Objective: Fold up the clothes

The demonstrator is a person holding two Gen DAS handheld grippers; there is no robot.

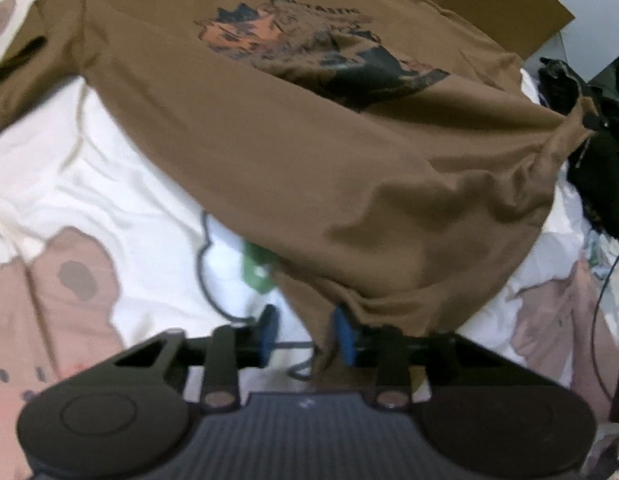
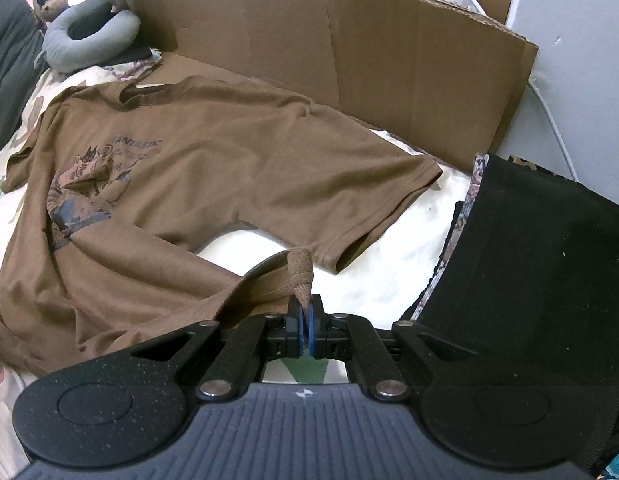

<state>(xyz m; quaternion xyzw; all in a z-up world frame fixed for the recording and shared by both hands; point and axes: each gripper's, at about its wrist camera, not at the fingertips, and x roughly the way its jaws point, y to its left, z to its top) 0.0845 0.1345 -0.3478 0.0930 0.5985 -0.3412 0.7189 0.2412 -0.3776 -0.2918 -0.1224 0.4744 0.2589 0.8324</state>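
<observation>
The right gripper [image 2: 306, 330] is closest in its own view. Its two blue pads [image 2: 300, 330] are pressed together on a corner of the brown shirt [image 2: 245, 160]. A little point of cloth sticks up just above the pads.

The left gripper [image 1: 308, 336] is closest in the other view. Its blue pads [image 1: 344, 336] stand a little apart. The bottom edge of the shirt [image 1: 309, 160] hangs down between them. It touches the pad on the right side of the picture, but there is a gap by the other pad, so the shirt is not pinched there.

The shirt lies spread out on a white bed sheet [image 2: 389, 240] with pink bears on it. The front faces up and shows a dark and orange picture [image 1: 309, 44]. The bottom part is wrinkled and lifted a bit. One short sleeve [image 2: 381, 216] lies flat out to the right in the right view.

A folded black cloth [image 2: 529, 260] sits beside the shirt on the right. Behind the shirt stands a wall of brown cardboard [image 2: 389, 60]. Far back in the left corner are a gray neck pillow [image 2: 85, 40] and a small teddy bear [image 2: 53, 0].
</observation>
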